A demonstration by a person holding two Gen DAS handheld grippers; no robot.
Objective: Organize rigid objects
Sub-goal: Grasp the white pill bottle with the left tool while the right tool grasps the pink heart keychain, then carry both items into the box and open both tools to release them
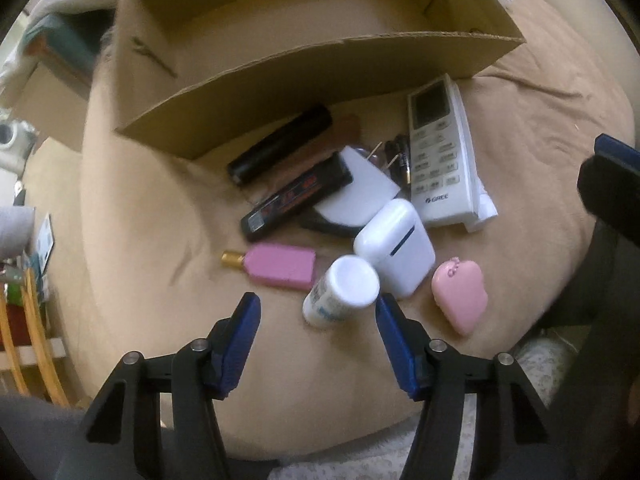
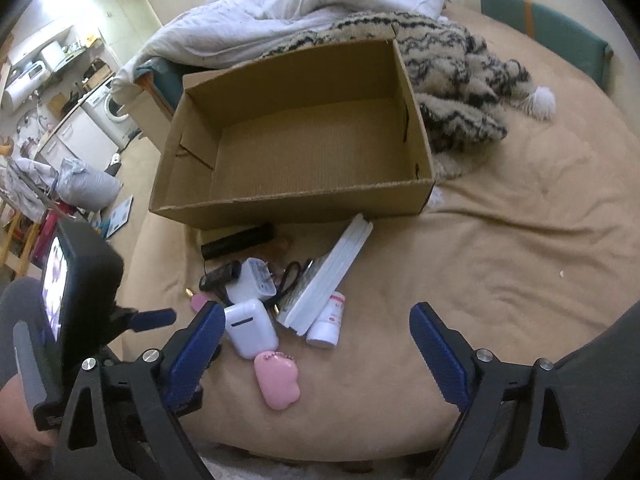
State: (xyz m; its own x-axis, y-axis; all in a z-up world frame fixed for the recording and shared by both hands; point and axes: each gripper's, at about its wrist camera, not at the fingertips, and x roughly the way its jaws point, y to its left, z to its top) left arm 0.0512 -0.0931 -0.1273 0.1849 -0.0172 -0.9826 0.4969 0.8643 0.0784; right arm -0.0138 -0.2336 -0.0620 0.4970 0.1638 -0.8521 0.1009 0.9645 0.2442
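Observation:
An empty cardboard box stands open on the tan bed. In front of it lies a pile: a white remote, a white earbud case, a pink cloud-shaped case, a white bottle, a pink flask, a black tube, a black bar and a white charger. My left gripper is open, just short of the white bottle. My right gripper is open above the pink case.
A white duvet and a patterned fleece lie behind the box. A teal headboard stands at the far right. The bed edge drops to the floor on the left, with bags, shelves and a washing machine beyond.

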